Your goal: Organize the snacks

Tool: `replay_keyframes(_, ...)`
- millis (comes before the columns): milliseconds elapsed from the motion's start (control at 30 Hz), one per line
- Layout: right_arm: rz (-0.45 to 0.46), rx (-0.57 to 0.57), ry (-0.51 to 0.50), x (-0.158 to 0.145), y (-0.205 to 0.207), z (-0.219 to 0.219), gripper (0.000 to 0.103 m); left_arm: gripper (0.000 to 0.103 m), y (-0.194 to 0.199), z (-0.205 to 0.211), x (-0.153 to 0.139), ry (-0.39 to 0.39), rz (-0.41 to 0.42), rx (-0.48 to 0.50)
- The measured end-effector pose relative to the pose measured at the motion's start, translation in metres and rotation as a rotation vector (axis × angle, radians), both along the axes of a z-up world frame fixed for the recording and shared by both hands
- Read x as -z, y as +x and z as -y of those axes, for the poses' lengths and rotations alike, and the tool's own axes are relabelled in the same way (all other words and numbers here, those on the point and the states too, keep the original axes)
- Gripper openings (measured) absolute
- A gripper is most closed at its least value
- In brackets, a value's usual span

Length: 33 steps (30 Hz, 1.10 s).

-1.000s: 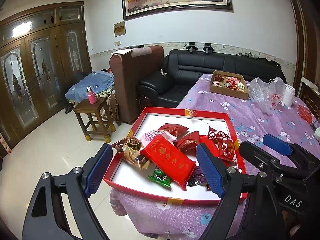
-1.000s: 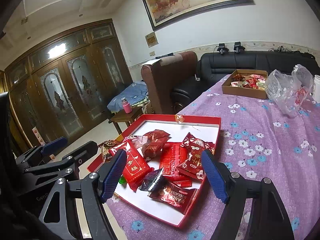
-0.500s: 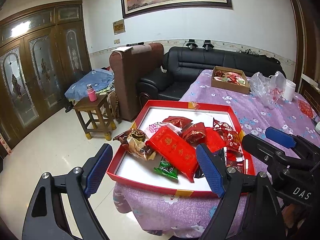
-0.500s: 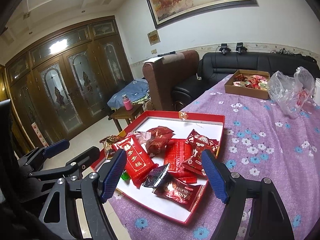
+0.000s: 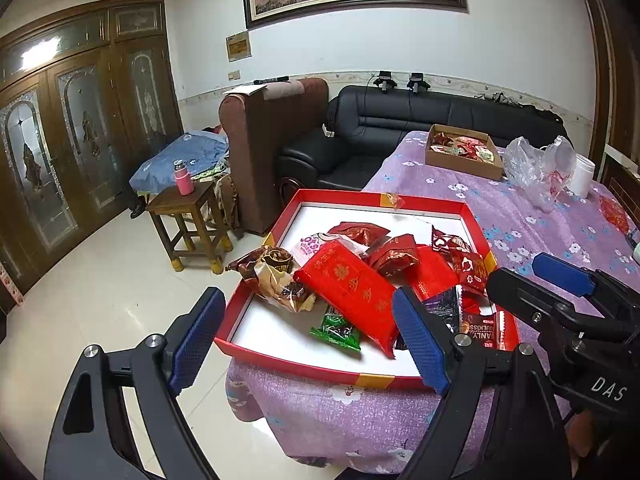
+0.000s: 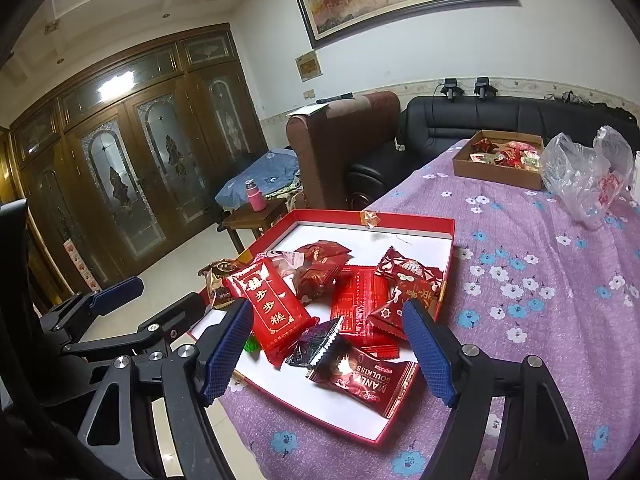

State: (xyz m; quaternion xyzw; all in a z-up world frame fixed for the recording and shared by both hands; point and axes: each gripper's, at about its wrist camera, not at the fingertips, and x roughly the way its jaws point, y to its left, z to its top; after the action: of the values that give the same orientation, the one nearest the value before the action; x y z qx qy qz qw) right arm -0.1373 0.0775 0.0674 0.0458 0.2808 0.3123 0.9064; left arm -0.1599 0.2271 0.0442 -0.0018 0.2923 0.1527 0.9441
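Right wrist view: "SOULKISS" packet (image 6: 362, 376) in red tray (image 6: 412, 222), both tools (image 6: 328, 356) wide open, empty.

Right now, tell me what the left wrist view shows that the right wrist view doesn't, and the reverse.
Only the left wrist view shows the whole green snack packet, the white cup behind the plastic bag, and the right gripper.

Only the right wrist view shows the dark red Soulkiss packet in full, and the left gripper.

Both show the red tray, the long red packet with gold characters, the cardboard box of snacks, and open, empty jaws.
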Motion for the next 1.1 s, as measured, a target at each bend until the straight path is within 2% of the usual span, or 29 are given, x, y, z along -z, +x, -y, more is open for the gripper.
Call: replay_keyframes(1100, -0.021, -0.011, -0.001, 0.0029, 0.0044, -0.0010, 0.078, 0.086, 0.0025, -0.0035, 0.0035, -0.011, -0.020, 0.004)
